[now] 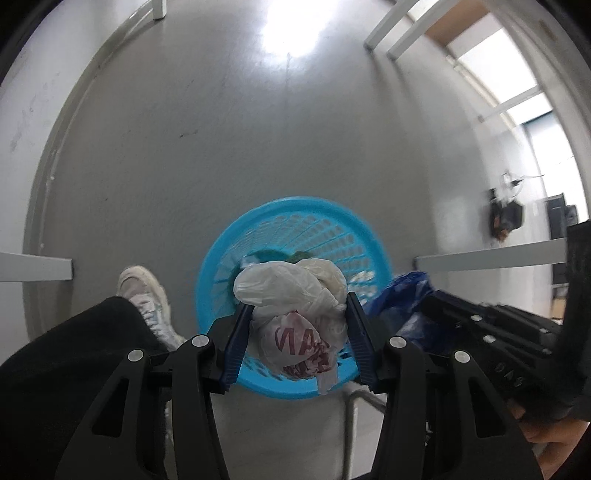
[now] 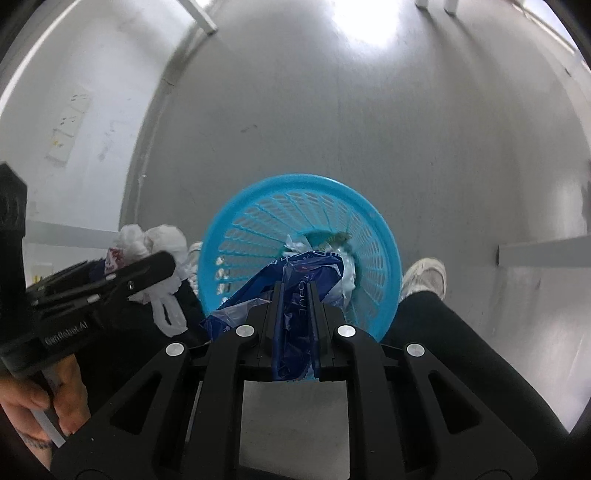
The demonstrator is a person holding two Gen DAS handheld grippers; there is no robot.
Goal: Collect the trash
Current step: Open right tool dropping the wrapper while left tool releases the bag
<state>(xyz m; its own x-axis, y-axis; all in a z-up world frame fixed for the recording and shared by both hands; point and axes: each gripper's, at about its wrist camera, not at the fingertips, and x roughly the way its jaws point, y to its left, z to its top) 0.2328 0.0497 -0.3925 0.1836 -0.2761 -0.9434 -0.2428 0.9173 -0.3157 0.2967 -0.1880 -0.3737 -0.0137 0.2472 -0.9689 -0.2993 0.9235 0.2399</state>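
Blue basket [image 1: 295,218] stands on the grey floor [image 1: 221,129], open top up, holed walls, some trash already at the bottom: green scrap and white bits, too small to tell more. Left tongs [image 1: 295,332] sit above the basket's near rim, fingers [image 1: 236,339] set fairly wide but pressed on both sides of a bunched white plastic bag [image 1: 288,284] with red print on its lower part; the bag bulges up past the fingertips and hangs over the basket opening. From the right wrist view, the right tongs [image 2: 295,299] are narrow, fingers [image 2: 277,314] clamped on a crumpled blue plastic bag [image 2: 295,269] with white lettering, its loose end spilling forward over the near rim of the basket [image 2: 303,192] and partly inside. Same blue bag [image 1: 402,295] shows in the left view, just beside the basket's right rim, with the right tongs' black body next to it. White bag [image 2: 155,243] and the left tongs [image 2: 140,273] appear at the left of the right view, beside the basket's left rim. Person stands right behind the basket: black trouser legs, one white sneaker [image 1: 147,295] on the floor left of the basket, the other sneaker [image 2: 424,277] on its right. White furniture legs [image 1: 384,33] stand on the floor at the far side. Bright light glare on the floor beyond the basket.
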